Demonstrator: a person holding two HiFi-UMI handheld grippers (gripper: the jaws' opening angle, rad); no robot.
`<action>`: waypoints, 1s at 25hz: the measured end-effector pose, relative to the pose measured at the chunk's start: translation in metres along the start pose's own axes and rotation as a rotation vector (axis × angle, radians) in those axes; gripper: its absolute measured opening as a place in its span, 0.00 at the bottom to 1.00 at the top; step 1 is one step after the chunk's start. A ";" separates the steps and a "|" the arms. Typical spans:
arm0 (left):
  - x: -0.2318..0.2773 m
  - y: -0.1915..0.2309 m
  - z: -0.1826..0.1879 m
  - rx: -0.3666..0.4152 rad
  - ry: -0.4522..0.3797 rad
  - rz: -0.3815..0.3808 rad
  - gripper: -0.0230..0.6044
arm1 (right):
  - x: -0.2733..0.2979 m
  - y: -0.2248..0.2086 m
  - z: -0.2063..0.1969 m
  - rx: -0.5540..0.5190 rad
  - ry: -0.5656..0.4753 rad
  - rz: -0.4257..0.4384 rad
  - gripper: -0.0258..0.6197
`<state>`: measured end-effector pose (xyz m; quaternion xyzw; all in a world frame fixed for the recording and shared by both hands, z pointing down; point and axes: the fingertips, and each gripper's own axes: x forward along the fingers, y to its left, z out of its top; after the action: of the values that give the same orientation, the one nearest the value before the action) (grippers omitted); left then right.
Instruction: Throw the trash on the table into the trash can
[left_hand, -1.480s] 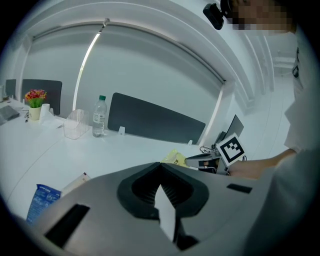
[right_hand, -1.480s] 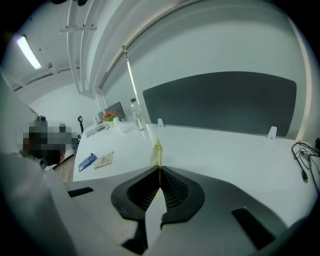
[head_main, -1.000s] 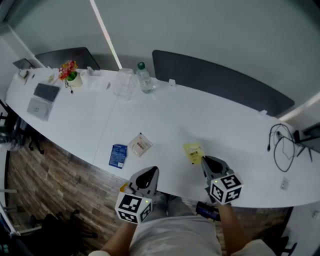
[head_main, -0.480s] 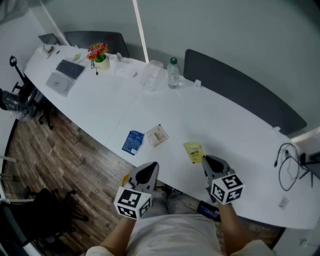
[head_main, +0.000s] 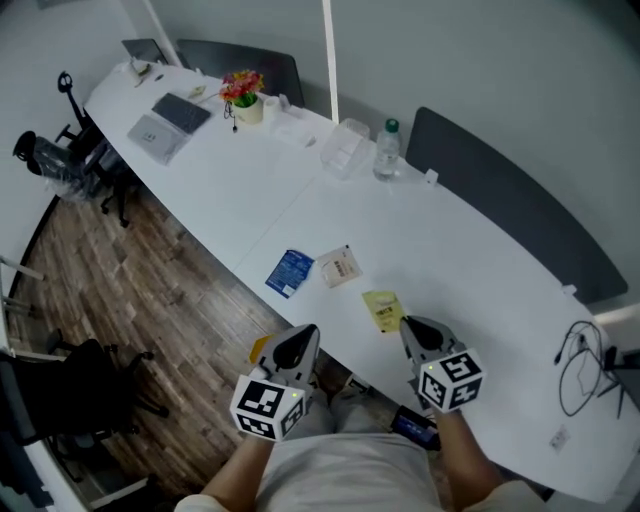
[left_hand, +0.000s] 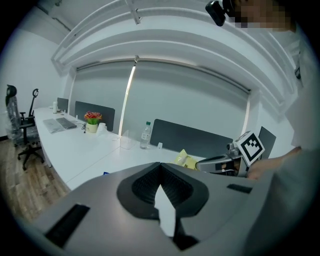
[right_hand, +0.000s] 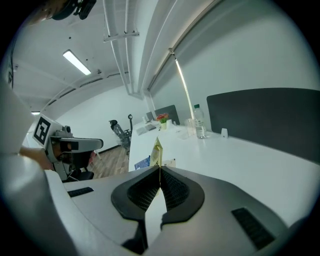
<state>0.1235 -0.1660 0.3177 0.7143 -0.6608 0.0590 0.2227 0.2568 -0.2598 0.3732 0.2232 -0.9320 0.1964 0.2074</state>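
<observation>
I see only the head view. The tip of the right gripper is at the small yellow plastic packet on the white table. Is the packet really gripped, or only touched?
Observer: Gripped. In the right gripper view the right gripper is shut on the yellow packet, which stands edge-on between the pads.
Operator: And does the left gripper carry something?
Observer: No. In the left gripper view the left gripper is shut, with nothing between its pads.
</observation>
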 end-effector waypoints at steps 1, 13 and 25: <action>-0.005 0.002 -0.001 -0.003 -0.005 0.014 0.04 | 0.003 0.005 -0.001 -0.004 0.005 0.013 0.09; -0.079 0.059 -0.010 -0.073 -0.073 0.172 0.04 | 0.043 0.088 0.007 -0.078 0.030 0.162 0.09; -0.190 0.125 -0.041 -0.144 -0.124 0.315 0.04 | 0.084 0.217 0.009 -0.172 0.049 0.304 0.09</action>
<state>-0.0114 0.0211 0.3125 0.5865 -0.7796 0.0015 0.2199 0.0771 -0.1135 0.3460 0.0563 -0.9630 0.1504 0.2163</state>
